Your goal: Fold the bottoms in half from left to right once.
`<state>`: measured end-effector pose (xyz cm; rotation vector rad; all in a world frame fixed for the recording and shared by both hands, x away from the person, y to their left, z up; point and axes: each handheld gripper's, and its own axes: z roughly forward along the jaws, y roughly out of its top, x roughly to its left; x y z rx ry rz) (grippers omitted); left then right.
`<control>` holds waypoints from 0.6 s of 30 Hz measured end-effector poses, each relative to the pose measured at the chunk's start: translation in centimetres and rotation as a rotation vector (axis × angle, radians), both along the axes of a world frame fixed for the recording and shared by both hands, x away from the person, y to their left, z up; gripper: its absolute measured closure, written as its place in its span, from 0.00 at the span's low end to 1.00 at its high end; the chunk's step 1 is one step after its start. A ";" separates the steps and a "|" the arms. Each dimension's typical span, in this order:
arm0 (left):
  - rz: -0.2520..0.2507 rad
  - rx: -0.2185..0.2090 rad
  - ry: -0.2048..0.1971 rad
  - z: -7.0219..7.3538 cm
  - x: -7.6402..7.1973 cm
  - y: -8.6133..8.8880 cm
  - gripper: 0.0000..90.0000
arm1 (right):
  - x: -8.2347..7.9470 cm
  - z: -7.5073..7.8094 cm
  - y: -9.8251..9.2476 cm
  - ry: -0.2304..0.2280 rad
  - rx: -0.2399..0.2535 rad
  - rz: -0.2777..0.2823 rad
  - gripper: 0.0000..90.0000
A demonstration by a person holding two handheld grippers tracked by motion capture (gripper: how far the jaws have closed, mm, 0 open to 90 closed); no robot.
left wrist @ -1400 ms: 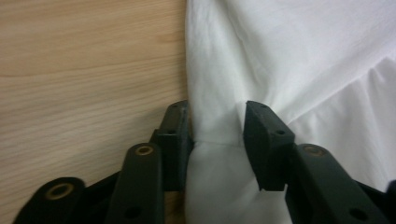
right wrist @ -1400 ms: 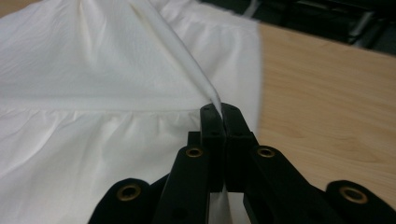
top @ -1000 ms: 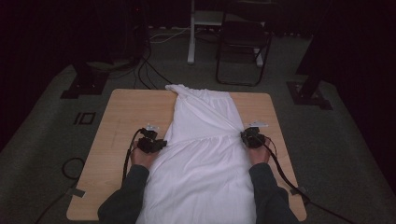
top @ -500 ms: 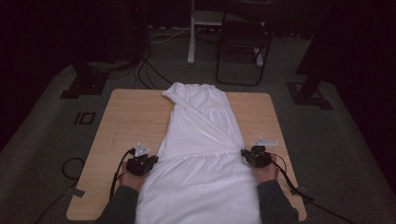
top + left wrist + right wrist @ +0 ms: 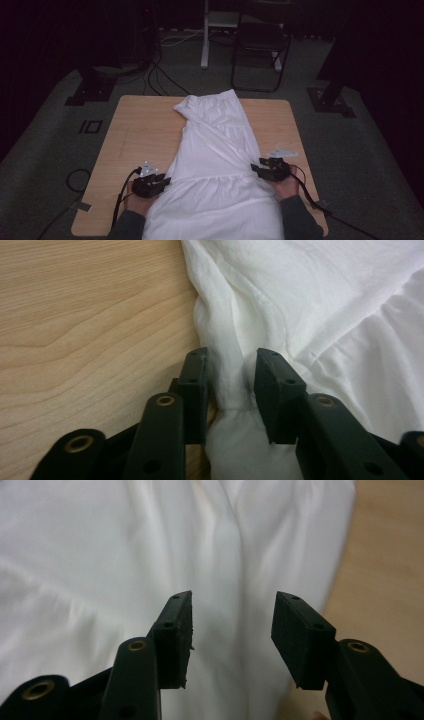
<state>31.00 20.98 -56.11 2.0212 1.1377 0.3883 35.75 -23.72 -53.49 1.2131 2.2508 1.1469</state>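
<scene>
**White garment let go at both side edges after being drawn along the table**

White cloth, a long garment (image 5: 215,165), is laid lengthwise down the middle of the wooden table (image 5: 140,130), its narrow end far from the person and its wide end running off the near edge. The left gripper (image 5: 159,183) is seen at the garment's left edge and the right gripper (image 5: 261,169) at its right edge. Both pairs of jaws have just been opening: in the left gripper view (image 5: 231,385) a ridge of fabric is left standing between the parted pads, not pinched; in the right gripper view (image 5: 234,630) the jaws are spread wide above flat cloth with nothing gripped.

The release is judged to be the step in hand. It is best finished by opening the left jaws fully before lifting, so the ridge is not dragged, and by withdrawing both grippers outward evenly, so the smoothed cloth is not creased again.

No container is seen on the table.
</scene>
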 end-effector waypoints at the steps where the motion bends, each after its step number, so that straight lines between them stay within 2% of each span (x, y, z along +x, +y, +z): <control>1: -0.001 -0.001 -0.001 0.0 0.0 0.0 0.72 | 0.9 0.3 0.5 -0.001 0.006 0.010 0.56; 3: -0.001 0.001 -0.007 -0.1 -0.1 -0.1 0.70 | 2.9 0.4 1.4 0.013 0.023 0.028 0.57; 5: -0.004 0.001 -0.014 -0.1 -0.2 -0.2 0.68 | 4.8 0.1 2.5 0.035 0.013 0.038 0.58; 8: 0.000 -0.002 -0.018 -0.2 -0.3 -0.2 0.65 | 6.8 -0.5 3.9 0.065 0.009 0.056 0.60; 9: 0.003 -0.003 -0.021 -0.2 -0.3 -0.2 0.64 | 7.1 -0.7 4.3 0.081 -0.001 0.060 0.71; 10: 0.006 0.001 -0.024 -0.2 -0.4 -0.2 0.64 | 7.3 -0.9 4.8 0.088 -0.031 0.075 0.85; 11: 0.008 0.004 -0.024 -0.2 -0.5 -0.2 0.63 | 7.2 -0.8 5.0 0.075 -0.067 0.069 0.94; 12: 0.008 0.004 -0.024 -0.2 -0.5 -0.2 0.63 | 7.2 -0.8 5.0 0.075 -0.067 0.069 0.94; 13: 0.013 0.011 -0.027 -0.2 -0.6 -0.3 0.63 | 6.6 -0.3 5.2 0.016 -0.130 0.017 0.99; 14: 0.012 0.024 -0.030 -0.2 -0.7 -0.4 0.63 | 5.7 0.9 4.6 -0.081 -0.116 -0.055 0.99; 15: 0.013 0.028 -0.033 -0.2 -0.7 -0.5 0.62 | 5.2 1.9 3.7 -0.137 -0.085 -0.106 0.99; 16: 0.013 0.032 -0.034 -0.2 -0.8 -0.5 0.61 | 4.9 2.5 3.1 -0.171 -0.090 -0.149 0.99; 17: 0.014 0.036 -0.033 -0.1 -0.8 -0.6 0.61 | 4.8 2.7 2.6 -0.179 -0.105 -0.168 0.99; 18: 0.014 0.037 -0.032 -0.1 -0.8 -0.7 0.61 | 5.0 2.6 2.2 -0.167 -0.110 -0.173 0.99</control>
